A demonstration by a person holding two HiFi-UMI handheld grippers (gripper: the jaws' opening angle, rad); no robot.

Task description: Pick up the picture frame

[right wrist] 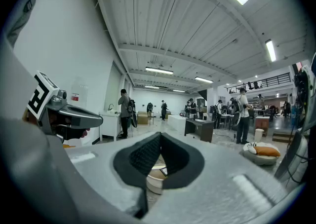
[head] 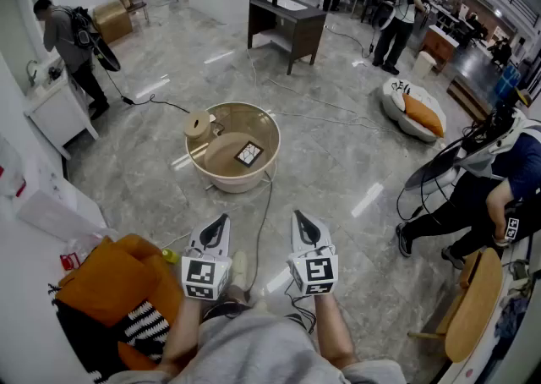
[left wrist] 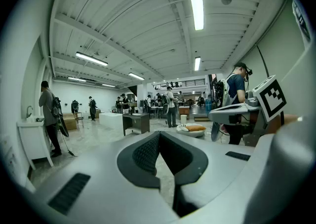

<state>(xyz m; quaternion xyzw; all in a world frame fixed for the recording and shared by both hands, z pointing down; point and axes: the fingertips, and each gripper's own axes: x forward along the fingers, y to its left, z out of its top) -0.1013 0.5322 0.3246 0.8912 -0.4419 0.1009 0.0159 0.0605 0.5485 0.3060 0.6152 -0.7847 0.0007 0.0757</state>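
The picture frame (head: 248, 154) is a small square with a black-and-white pattern. It lies flat on a round beige table (head: 269, 133) with a raised rim, out ahead on the floor. A tan cylinder (head: 199, 126) stands on the table's left rim. My left gripper (head: 224, 219) and right gripper (head: 297, 216) are held side by side near my body, well short of the table, both shut and empty. In the right gripper view the table (right wrist: 152, 182) and the frame (right wrist: 163, 171) show just below the closed jaws (right wrist: 160, 135). The left gripper view shows closed jaws (left wrist: 159, 135) and floor only.
A cable (head: 265, 213) runs over the floor from the table toward me. An orange bag (head: 114, 277) lies at my left, a wooden chair (head: 473, 306) and a seated person (head: 473, 196) at my right. A dark desk (head: 287, 25) and a white cushion seat (head: 412, 107) stand farther off.
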